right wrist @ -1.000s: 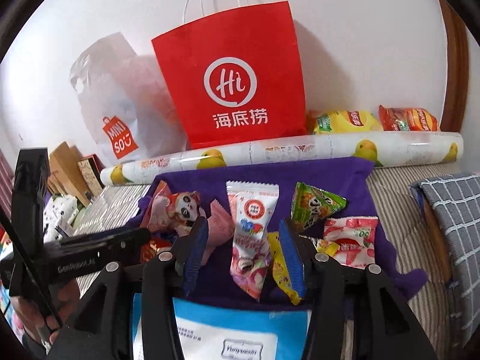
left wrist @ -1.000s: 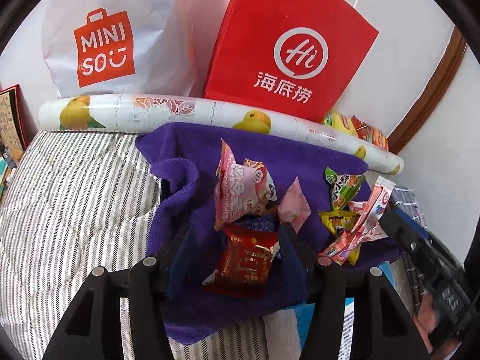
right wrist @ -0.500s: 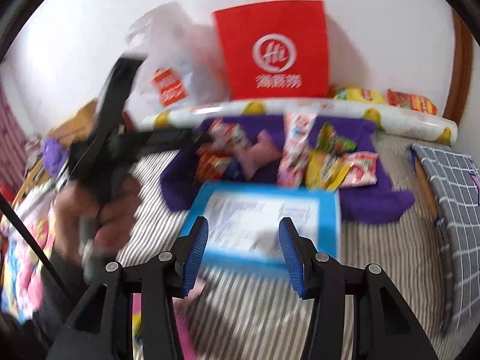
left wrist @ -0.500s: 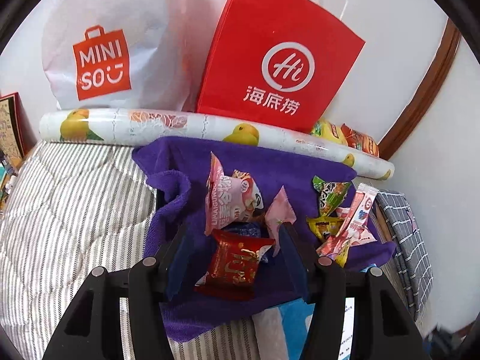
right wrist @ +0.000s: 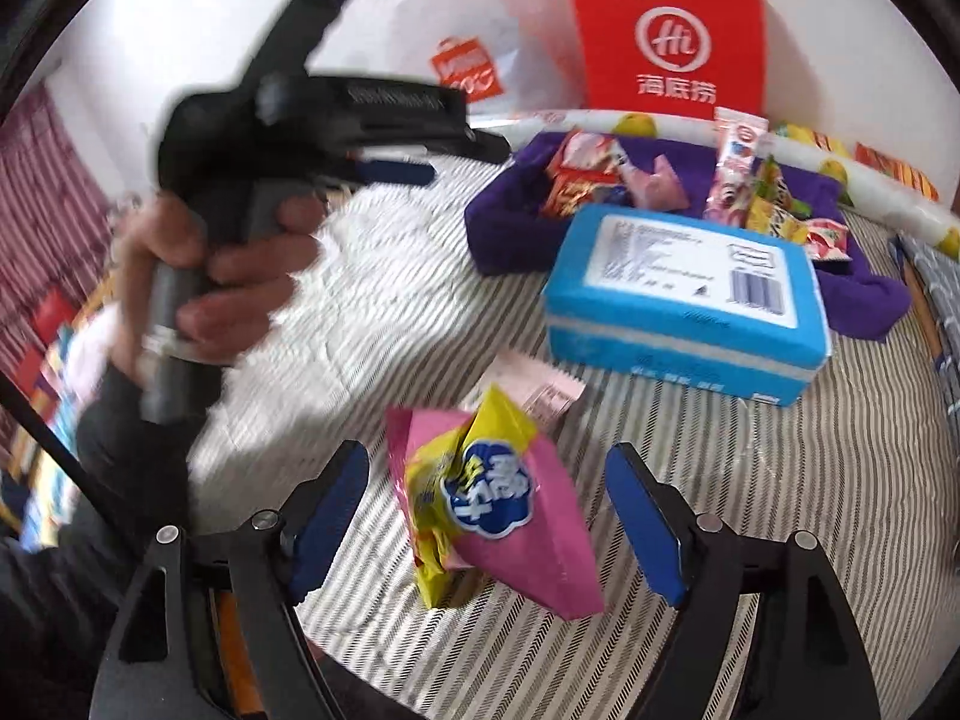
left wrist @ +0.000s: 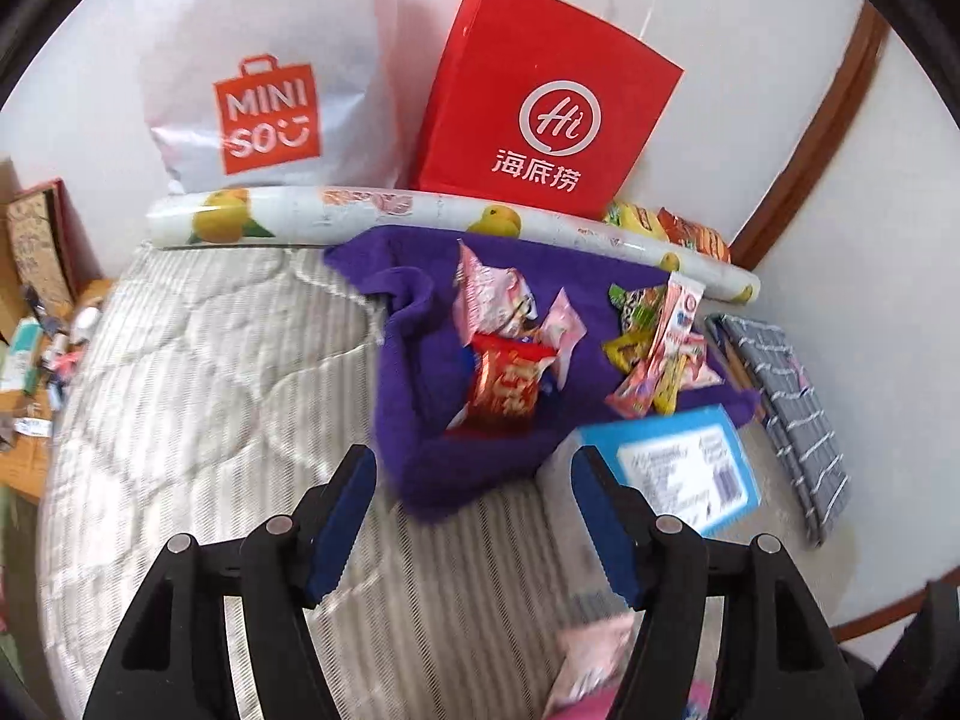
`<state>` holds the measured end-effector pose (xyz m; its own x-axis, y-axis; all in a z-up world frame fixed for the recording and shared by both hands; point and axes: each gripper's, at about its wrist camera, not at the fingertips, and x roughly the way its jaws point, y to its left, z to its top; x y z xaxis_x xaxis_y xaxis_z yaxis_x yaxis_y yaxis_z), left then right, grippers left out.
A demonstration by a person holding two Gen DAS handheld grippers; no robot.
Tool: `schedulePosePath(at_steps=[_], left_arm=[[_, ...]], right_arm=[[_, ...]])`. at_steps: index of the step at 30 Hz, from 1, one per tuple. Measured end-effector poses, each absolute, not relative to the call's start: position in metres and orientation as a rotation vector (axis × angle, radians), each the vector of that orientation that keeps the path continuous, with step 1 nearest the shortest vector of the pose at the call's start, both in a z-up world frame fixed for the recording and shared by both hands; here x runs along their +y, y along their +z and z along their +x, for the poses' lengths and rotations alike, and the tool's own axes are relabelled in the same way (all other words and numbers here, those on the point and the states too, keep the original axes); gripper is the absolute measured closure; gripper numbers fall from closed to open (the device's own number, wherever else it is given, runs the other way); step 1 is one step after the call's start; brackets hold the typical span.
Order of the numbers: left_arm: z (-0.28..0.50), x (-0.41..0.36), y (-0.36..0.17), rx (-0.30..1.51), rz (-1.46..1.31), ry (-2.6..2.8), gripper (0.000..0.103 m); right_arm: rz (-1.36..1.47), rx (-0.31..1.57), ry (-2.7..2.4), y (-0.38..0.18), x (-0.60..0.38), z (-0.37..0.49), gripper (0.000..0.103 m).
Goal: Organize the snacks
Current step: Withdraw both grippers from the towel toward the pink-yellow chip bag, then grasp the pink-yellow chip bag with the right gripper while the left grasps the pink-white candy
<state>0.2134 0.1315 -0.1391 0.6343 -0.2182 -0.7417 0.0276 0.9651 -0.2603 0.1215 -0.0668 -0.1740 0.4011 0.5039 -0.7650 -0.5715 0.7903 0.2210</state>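
Note:
Several snack packets lie on a purple cloth (left wrist: 420, 420) on the striped bedding: a red packet (left wrist: 507, 387), pink packets (left wrist: 489, 300) and a colourful pile (left wrist: 657, 348) to the right. My left gripper (left wrist: 474, 516) is open and empty, pulled back in front of the cloth. My right gripper (right wrist: 489, 516) is open over a pink and yellow snack bag (right wrist: 492, 498) that lies between its fingers on the bedding. The left gripper (right wrist: 396, 171) also shows in the right wrist view, held in a hand.
A blue box (right wrist: 684, 294) lies in front of the cloth (right wrist: 510, 210). A red paper bag (left wrist: 546, 102), a white Miniso bag (left wrist: 264, 72) and a printed roll (left wrist: 420, 210) stand along the wall. A grey checked cloth (left wrist: 786, 408) lies at the right. Clutter lies off the bed at the left.
Both grippers have pulled back from the purple cloth. The left one no longer straddles the red packet. The right one now has a pink and yellow bag between its open fingers.

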Motion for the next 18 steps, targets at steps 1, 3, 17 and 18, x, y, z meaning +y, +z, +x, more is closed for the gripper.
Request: schedulePosePath(at_steps=[1, 3, 17, 18], left_arm=[[0.209, 0.133, -0.138, 0.873, -0.228, -0.140, 0.037], [0.199, 0.138, -0.137, 0.874, -0.227, -0.135, 0.037], [0.171, 0.115, -0.176, 0.973, -0.206, -0.111, 0.037], [0.169, 0.112, -0.178, 0.977, -0.205, -0.116, 0.037]], right_arm=[[-0.114, 0.937, 0.664, -0.179, -0.062, 0.120, 0.022], [-0.159, 0.955, 0.641, -0.189, -0.055, 0.119, 0.022], [0.013, 0.969, 0.648, -0.199, -0.096, 0.119, 0.048], [0.031, 0.950, 0.640, -0.194, -0.106, 0.116, 0.048]])
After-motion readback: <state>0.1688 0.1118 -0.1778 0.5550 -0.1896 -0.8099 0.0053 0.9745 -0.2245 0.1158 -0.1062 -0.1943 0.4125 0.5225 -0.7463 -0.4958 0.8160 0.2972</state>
